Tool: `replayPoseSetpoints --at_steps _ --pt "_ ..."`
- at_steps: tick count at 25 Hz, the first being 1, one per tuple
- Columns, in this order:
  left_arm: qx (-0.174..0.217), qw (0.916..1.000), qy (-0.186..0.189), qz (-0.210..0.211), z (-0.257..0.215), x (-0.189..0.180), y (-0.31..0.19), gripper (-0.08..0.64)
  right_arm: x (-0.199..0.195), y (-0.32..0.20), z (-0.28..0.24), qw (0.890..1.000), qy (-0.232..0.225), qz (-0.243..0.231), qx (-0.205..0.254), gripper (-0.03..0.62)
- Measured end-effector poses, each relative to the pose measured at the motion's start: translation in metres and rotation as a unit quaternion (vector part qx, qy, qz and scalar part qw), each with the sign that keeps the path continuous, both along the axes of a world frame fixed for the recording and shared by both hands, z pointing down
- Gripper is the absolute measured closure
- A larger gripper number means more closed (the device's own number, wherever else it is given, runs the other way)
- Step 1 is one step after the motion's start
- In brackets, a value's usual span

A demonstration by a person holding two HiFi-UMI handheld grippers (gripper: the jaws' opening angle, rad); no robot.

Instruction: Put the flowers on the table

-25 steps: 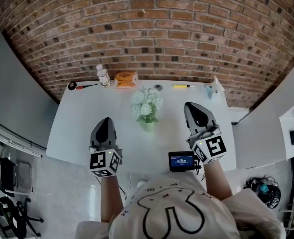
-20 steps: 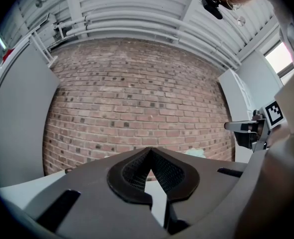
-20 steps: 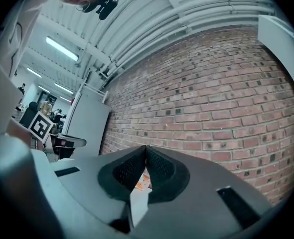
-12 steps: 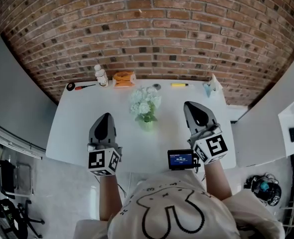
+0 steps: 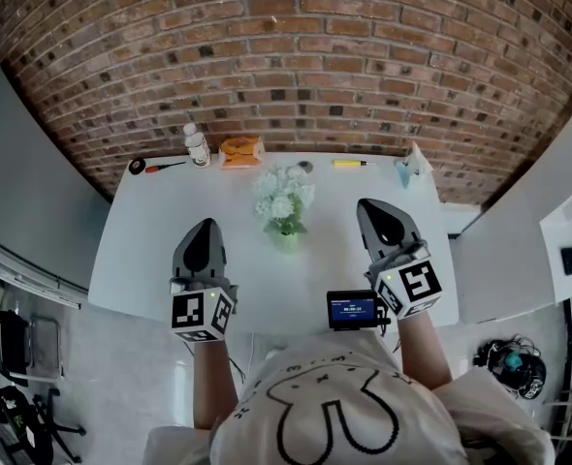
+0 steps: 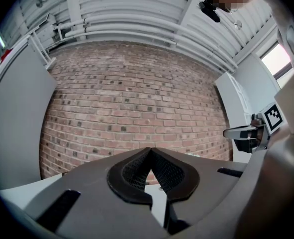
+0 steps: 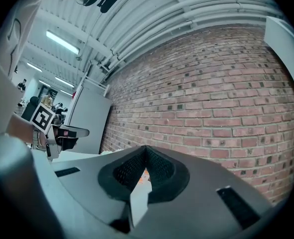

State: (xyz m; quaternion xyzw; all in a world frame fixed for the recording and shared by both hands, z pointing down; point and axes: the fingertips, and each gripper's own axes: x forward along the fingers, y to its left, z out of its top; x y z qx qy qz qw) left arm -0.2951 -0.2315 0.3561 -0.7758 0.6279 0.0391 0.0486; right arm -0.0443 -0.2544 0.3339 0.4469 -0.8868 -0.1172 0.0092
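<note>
A bunch of white flowers (image 5: 284, 200) stands upright in a small pale green vase (image 5: 286, 242) at the middle of the white table (image 5: 150, 221). My left gripper (image 5: 205, 227) hovers over the table to the left of the vase, jaws shut with nothing between them. My right gripper (image 5: 370, 204) hovers to the right of the vase, also shut and empty. Neither touches the flowers. In the left gripper view the left gripper (image 6: 149, 150) has its tips meeting against the brick wall. The right gripper view shows the right gripper (image 7: 146, 148) closed in the same way.
Along the table's far edge lie a red-handled tool (image 5: 152, 168), a small bottle (image 5: 197, 145), an orange packet (image 5: 241, 150), a yellow pen (image 5: 352, 165) and a tissue holder (image 5: 412, 170). A small black screen (image 5: 352, 310) sits at the near edge. A brick wall (image 5: 296, 56) stands behind.
</note>
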Motion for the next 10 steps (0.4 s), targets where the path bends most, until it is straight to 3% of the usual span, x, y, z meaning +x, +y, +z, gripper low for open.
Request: replayPoseSetpoints --at_steps 10 --pt "0.004 1.0 -0.004 0.008 -0.0038 0.0042 0.001 0.548 -0.0009 0.0017 -0.002 1.0 0.006 -0.002 0.0 0.574"
